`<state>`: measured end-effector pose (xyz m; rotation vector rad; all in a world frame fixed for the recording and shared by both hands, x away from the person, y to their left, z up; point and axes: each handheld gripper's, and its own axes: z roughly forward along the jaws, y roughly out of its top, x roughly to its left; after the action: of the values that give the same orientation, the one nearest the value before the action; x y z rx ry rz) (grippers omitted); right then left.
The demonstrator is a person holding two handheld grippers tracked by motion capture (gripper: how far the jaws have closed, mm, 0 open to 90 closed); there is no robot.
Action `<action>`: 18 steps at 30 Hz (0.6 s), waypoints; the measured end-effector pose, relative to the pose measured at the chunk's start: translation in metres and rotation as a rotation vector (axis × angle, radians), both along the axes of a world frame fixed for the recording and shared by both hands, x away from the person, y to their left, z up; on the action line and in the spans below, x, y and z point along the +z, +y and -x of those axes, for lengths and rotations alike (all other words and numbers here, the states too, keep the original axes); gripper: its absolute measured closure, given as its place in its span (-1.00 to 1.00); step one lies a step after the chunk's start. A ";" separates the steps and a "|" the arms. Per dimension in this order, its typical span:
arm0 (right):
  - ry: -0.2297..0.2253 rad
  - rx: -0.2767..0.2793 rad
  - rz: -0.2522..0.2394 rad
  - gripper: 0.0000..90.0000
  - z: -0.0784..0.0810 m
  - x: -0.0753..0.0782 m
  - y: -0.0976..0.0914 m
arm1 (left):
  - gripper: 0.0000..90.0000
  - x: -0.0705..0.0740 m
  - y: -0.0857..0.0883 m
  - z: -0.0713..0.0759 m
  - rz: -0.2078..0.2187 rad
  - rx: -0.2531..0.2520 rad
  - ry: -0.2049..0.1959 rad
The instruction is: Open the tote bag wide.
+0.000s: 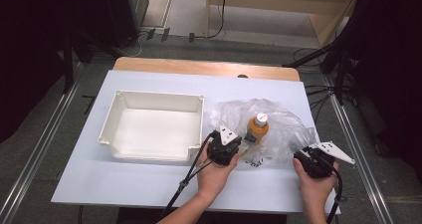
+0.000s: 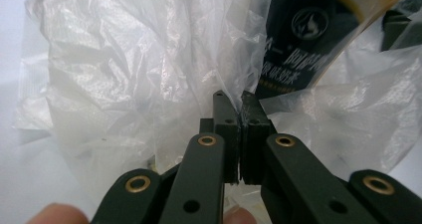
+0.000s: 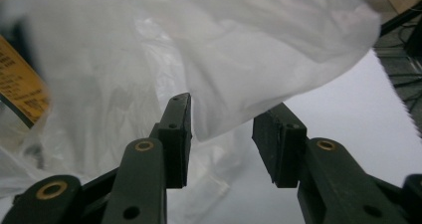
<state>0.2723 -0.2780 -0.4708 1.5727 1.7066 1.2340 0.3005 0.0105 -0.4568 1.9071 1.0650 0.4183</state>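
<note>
clearly the left gripper (image 2: 234, 102) has its jaws pressed together on a pinch of the clear plastic bag (image 2: 129, 59), the film bunched between the pads just at seven o'clock of the bottle's dark label. in the high view this left gripper (image 1: 238, 145) sits at the bag's (image 1: 278, 119) eight o'clock edge, beside the front right corner of the white tray (image 1: 114, 114). the right gripper (image 3: 221, 134) stands with its jaws apart, a loose flap of the film hanging between them without the pads pressing on it; seen from above the right gripper (image 1: 304, 153) is at the bag's four o'clock edge. the orange drink bottle (image 1: 257, 126) lies inside the bag near its middle, cap toward twelve o'clock, on the pale table (image 1: 149, 184). i judge the bag to be thin, soft and slippery, holding no shape of its own, so it will stretch and could tear or slide out of a shallow pinch; a deep bite on a gathered fold near the rim should hold best. the bottle looks full and fairly heavy, stiff and smooth, so it will likely roll or shift inside the film when the bag is pulled, and is better taken around its body than by the film alone.
</note>
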 end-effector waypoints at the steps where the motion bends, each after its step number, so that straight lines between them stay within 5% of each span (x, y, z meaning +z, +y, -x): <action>1: 0.000 -0.018 0.002 0.33 0.005 -0.001 -0.006 | 0.99 -0.002 0.000 0.000 -0.001 -0.004 0.005; 9: 0.015 -0.098 -0.013 0.35 0.023 -0.003 -0.034 | 0.99 -0.015 -0.002 -0.002 -0.049 -0.015 0.007; 18: -0.009 -0.176 -0.057 0.34 0.033 0.003 -0.057 | 0.99 -0.019 -0.001 -0.005 -0.046 -0.014 0.043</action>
<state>0.2396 -0.3347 -0.4675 1.7078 1.5038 1.2082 0.3056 0.0099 -0.4759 1.9711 1.0780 0.3992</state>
